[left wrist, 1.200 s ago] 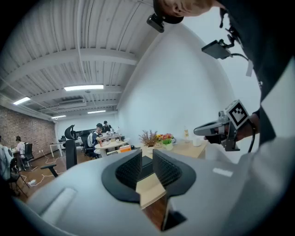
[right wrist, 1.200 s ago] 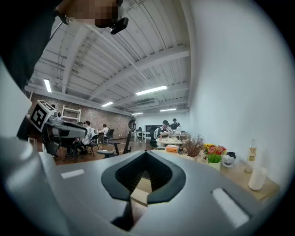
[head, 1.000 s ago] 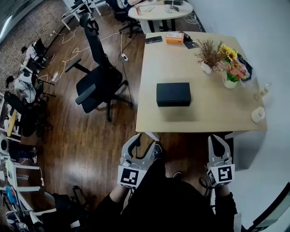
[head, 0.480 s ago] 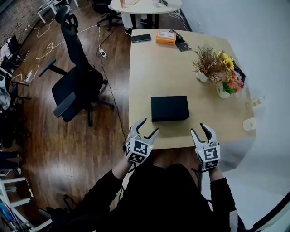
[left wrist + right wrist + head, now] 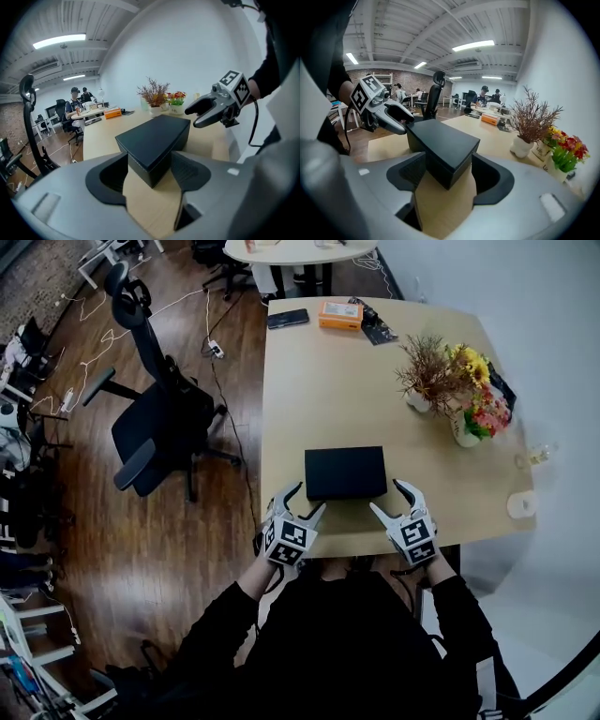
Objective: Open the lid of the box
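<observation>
Box [image 5: 345, 472], lid shut: my left tongs [image 5: 309, 498] stand wide apart around its near left corner, not pressing; my right tongs [image 5: 388, 495] are opening around its near right corner. Both forearms [image 5: 234, 615] reach forward, angled inward toward it. It lies by the front edge of the worktop [image 5: 309, 381].

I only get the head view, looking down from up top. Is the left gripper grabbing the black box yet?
Observer: Not yet. In its own view the left gripper stands open, a corner of the black box between its jaws, nothing pressing.
Operator: And the other one?
Observer: The right gripper has the other near corner between its jaws, which are opening, not pressing.
Operator: Anybody else there?
Observer: Yes, people sit far behind the box.
</observation>
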`<state>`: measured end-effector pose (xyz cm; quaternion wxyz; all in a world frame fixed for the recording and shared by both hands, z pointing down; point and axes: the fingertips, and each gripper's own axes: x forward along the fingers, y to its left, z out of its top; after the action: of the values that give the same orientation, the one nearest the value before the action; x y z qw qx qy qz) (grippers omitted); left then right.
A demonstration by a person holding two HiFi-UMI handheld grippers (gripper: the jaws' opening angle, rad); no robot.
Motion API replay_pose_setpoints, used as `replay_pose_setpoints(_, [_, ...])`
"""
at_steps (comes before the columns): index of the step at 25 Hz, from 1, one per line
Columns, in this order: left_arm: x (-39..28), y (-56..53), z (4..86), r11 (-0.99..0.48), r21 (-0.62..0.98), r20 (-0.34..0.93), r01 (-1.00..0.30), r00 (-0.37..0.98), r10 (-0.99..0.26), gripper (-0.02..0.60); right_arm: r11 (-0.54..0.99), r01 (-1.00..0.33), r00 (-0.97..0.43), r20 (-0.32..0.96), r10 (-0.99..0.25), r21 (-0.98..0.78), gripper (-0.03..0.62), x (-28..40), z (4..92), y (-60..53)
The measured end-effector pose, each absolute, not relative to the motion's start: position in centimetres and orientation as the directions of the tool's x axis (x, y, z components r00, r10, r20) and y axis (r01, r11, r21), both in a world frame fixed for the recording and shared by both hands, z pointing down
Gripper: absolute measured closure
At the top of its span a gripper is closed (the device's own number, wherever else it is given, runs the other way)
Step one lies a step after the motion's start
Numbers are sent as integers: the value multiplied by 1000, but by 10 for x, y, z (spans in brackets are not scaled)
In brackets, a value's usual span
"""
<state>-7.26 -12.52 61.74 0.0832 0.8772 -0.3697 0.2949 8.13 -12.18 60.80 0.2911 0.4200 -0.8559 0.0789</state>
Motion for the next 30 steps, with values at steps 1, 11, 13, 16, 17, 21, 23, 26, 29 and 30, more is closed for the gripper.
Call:
replay_pose_setpoints(1, [-71,-127,620,-714,-82,589,-696,544,-598,310,648,-753,-489,566,-664,110,282,81,612,-125])
replay_pose_setpoints(11, [-65,-134,626,-702,-188,612,-687,477,-631,310,771,-606,-569,571,-592,196,198,67,626,-141])
replay_pose_setpoints(13, [-63,-134,625,-709,-212,611,-673,475,-633,307,772,-590,-552,580,-599,236,233,67,628,-143])
replay_pose_setpoints(16, [-62,-135,625,-713,-225,603,-664,479,-637,302,776,-578,-545,588,-597,253,263,70,627,-145])
replay_pose_setpoints(17, [-63,-136,627,-712,-227,598,-665,482,-640,302,780,-578,-549,592,-589,241,267,70,627,-145])
replay_pose_setpoints(21, [-65,-139,628,-692,-221,574,-688,482,-662,302,789,-583,-560,608,-563,193,278,70,624,-147])
replay_pose_setpoints(23, [-63,-138,627,-685,-204,565,-699,487,-666,302,787,-590,-563,608,-560,178,279,71,625,-148])
replay_pose_setpoints(26, [-60,-137,627,-682,-179,558,-709,498,-664,304,784,-607,-579,604,-548,129,281,73,626,-147])
replay_pose_setpoints(29, [-60,-136,626,-679,-156,559,-717,503,-659,304,779,-624,-604,595,-529,60,281,72,625,-146])
replay_pose_setpoints(30, [-61,-136,626,-674,-132,560,-726,507,-655,304,778,-627,-610,593,-525,44,281,72,624,-146])
